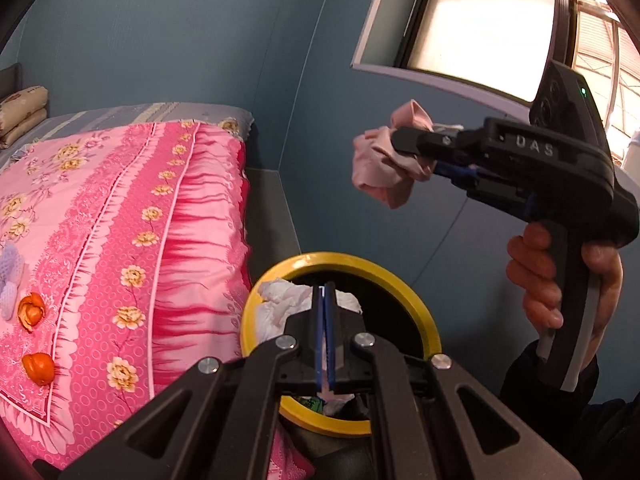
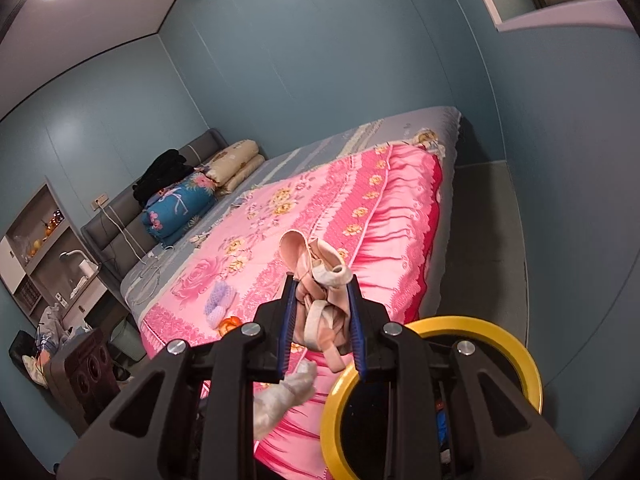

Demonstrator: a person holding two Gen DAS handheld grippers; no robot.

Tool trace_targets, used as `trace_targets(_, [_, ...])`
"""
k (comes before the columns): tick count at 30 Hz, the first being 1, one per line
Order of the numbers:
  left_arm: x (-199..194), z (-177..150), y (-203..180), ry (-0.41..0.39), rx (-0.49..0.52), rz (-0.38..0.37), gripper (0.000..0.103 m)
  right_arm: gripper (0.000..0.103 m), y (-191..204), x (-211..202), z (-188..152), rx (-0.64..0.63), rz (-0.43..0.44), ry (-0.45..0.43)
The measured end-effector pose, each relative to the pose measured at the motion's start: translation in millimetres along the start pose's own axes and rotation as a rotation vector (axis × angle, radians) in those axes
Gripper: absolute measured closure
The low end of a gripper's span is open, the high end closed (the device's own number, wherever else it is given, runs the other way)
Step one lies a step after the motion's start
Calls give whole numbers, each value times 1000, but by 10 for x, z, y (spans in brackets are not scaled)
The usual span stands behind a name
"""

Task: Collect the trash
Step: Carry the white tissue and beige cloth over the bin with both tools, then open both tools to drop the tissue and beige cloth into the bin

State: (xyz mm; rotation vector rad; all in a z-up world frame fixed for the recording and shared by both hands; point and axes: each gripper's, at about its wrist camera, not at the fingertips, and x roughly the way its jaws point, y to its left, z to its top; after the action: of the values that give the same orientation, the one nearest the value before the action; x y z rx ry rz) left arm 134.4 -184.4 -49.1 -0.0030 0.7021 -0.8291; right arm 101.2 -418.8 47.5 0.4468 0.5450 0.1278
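Carrying pink rag (image 1: 384,160) to yellow-rimmed bin (image 1: 432,320).
Right gripper (image 2: 322,320) fingers grasping rag; left gripper (image 1: 325,320) clenched, empty. Next: centre over bin, release.

right tool (image 2: 320,320): frame centre, clamped on pink cloth bundle (image 2: 320,280)
yellow-rimmed bin (image 2: 334,412): lower right
bed (image 2: 360,208): behind

Pink floral quilt (image 2: 320,216), folded blankets (image 2: 236,166), window (image 1: 480,20)

Crumpled pink cloth (image 1: 382,164) — airborne, yellow-rimmed bin (image 1: 416,280) below, beside bed
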Motion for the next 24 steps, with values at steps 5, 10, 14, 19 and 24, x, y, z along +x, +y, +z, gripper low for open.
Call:
trace_targets(5, [171, -94, -71, 54, 3, -15, 102, 80, -132, 108, -48, 17, -18, 10])
trace_targets(10, [267, -128, -178, 77, 19, -30, 102, 78, -200, 77, -112, 38, -29, -7])
trace_targets(14, [311, -145, -242, 87, 34, -39, 102, 76, -253, 41, -134, 52, -39, -23])
trace_targets(19, [330, -170, -255, 87, 51, -35, 102, 70, -289, 13, -135, 75, -47, -39])
trace_targets(24, [274, -180, -174, 74, 14, -38, 68, 55, -367, -47, -133, 116, -63, -72])
